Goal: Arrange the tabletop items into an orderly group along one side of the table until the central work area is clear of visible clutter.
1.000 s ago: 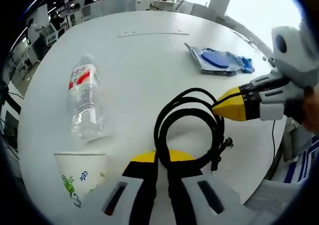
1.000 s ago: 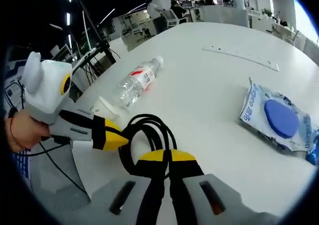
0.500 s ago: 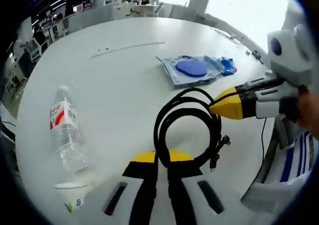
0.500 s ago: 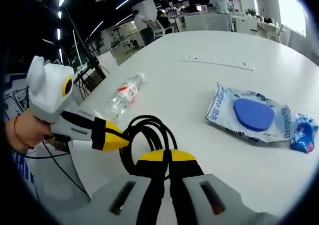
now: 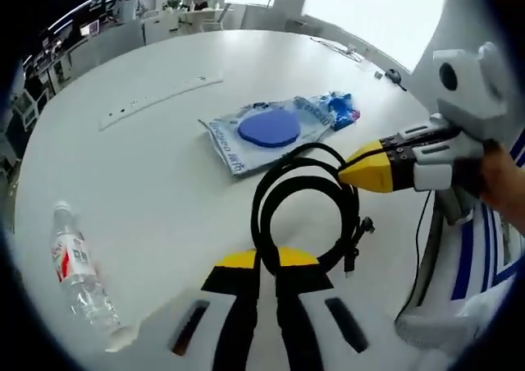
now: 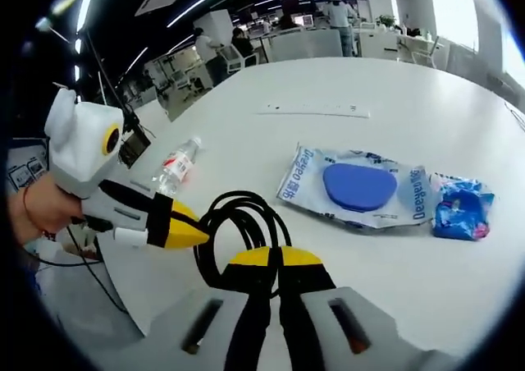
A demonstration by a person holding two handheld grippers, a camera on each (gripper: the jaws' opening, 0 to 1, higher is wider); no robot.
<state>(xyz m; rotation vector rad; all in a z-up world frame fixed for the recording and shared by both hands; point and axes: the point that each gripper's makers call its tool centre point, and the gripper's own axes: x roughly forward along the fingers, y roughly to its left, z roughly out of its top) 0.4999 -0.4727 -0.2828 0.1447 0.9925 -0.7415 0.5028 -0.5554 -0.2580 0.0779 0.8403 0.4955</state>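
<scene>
Both claws [image 5: 261,260] [image 6: 269,260] clamped on black cable [image 5: 283,186], left view adding paper cup [image 5: 123,336].

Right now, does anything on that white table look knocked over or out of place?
Yes: the water bottle lies on its side near the table edge instead of standing. The coiled black cable is gripped by both the left gripper and the right gripper, not resting free. The blue wipes pack lies flat.
</scene>
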